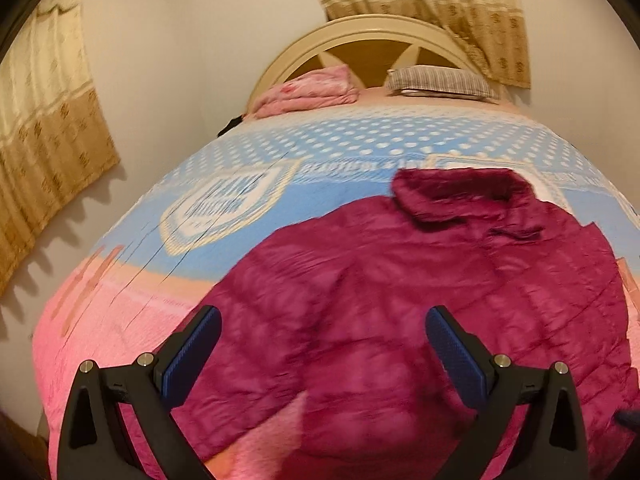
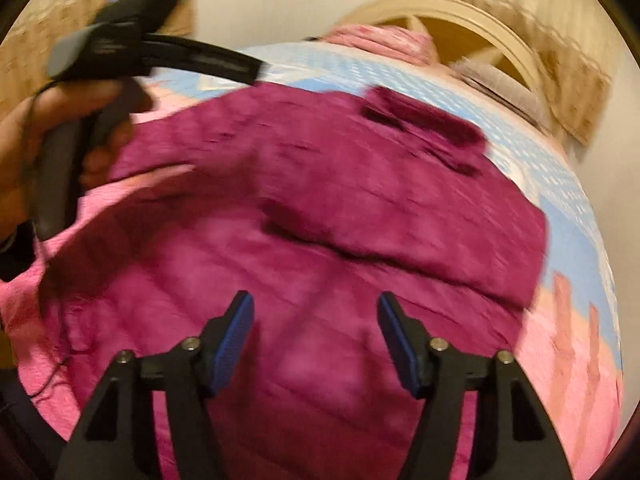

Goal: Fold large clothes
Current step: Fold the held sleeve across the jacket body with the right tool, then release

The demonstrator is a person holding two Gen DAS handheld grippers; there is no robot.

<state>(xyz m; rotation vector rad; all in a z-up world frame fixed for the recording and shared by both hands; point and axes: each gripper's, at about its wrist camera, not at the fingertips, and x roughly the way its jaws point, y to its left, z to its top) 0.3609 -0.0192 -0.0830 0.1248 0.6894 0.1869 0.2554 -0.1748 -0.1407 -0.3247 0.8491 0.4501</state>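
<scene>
A magenta quilted jacket [image 1: 400,280] lies spread on the bed, its collar [image 1: 460,192] towards the headboard. My left gripper [image 1: 323,314] hovers open over the jacket's lower left part, with nothing between its blue pads [image 1: 192,356]. In the right wrist view the jacket [image 2: 320,200] fills the middle, with a fold line across it. My right gripper [image 2: 315,298] stands open above the jacket's lower part, and its pads [image 2: 236,340] are apart from the cloth. A person's hand [image 2: 24,148] at the left edge grips the grey handle [image 2: 60,176] of the other tool.
The bed cover [image 1: 320,148] is blue with white dots at the far end and pink [image 1: 80,340] near me. A pink folded blanket [image 1: 308,90] and a striped pillow [image 1: 440,82] lie by the cream headboard [image 1: 360,28]. Curtains [image 1: 48,140] hang on the left wall.
</scene>
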